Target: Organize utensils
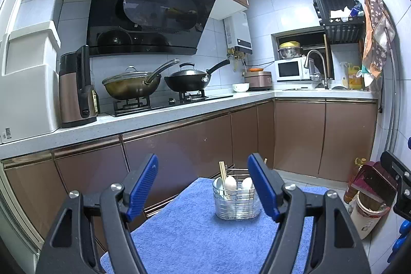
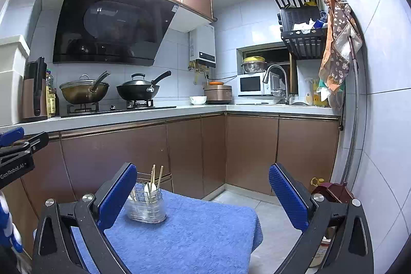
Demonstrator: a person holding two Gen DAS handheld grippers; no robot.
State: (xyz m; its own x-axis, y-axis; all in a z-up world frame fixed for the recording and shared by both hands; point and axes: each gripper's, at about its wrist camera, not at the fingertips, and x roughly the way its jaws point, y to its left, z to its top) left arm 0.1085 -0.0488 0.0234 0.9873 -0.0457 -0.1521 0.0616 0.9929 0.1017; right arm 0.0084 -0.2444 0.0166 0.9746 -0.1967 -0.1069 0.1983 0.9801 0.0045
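Observation:
A clear utensil holder (image 1: pixel 237 203) with a wire frame stands on a blue towel (image 1: pixel 195 230) over a small table. It holds white spoons (image 1: pixel 230 182) and wooden chopsticks (image 1: pixel 222 172). My left gripper (image 1: pixel 203 181) is open and empty, held above the towel short of the holder. In the right wrist view the holder (image 2: pixel 147 206) stands at the towel's (image 2: pixel 185 230) far left, with chopsticks (image 2: pixel 156 175) sticking up. My right gripper (image 2: pixel 203 197) is open and empty, to the right of the holder.
Brown kitchen cabinets (image 2: pixel 195 153) and a counter with two woks (image 2: pixel 138 90) on a stove lie behind the table. Bottles and a bucket (image 1: pixel 367 212) stand on the floor at the right. The other gripper's body (image 2: pixel 15 158) shows at the left edge.

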